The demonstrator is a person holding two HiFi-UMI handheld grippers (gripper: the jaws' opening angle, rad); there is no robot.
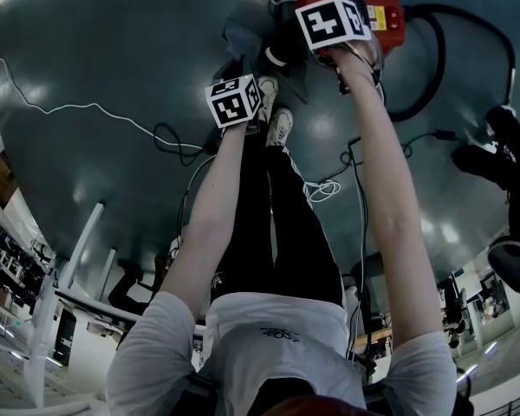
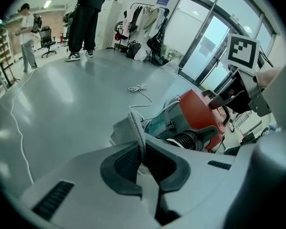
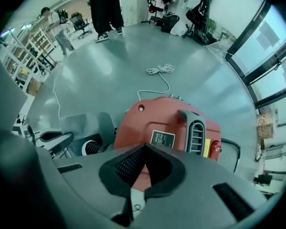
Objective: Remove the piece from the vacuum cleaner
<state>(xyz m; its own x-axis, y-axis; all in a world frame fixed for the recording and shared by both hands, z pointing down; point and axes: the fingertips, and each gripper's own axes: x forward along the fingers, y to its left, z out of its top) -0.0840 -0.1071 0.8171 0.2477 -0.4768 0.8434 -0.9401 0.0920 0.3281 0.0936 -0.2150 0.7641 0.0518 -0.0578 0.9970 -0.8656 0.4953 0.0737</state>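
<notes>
The red vacuum cleaner (image 1: 364,3) lies on the grey floor; its body (image 3: 174,123) fills the middle of the right gripper view. My right gripper (image 3: 144,163) is shut just over its top, pointing straight down, with nothing visible between the pads. A grey fabric piece (image 2: 121,130) lies beside the vacuum's ribbed hose socket (image 2: 186,140). My left gripper (image 2: 142,149) is shut on that piece's thin perforated edge (image 2: 137,125), which sticks up between the pads. In the head view only the marker cubes show, left (image 1: 234,100) and right (image 1: 334,22).
A black hose (image 1: 468,50) loops to the vacuum's right. A thin white cable (image 1: 87,109) runs across the floor, and a coiled cord (image 3: 160,69) lies beyond the vacuum. Two people (image 2: 86,18) stand far off near shelves. A glass wall (image 2: 205,46) is at the right.
</notes>
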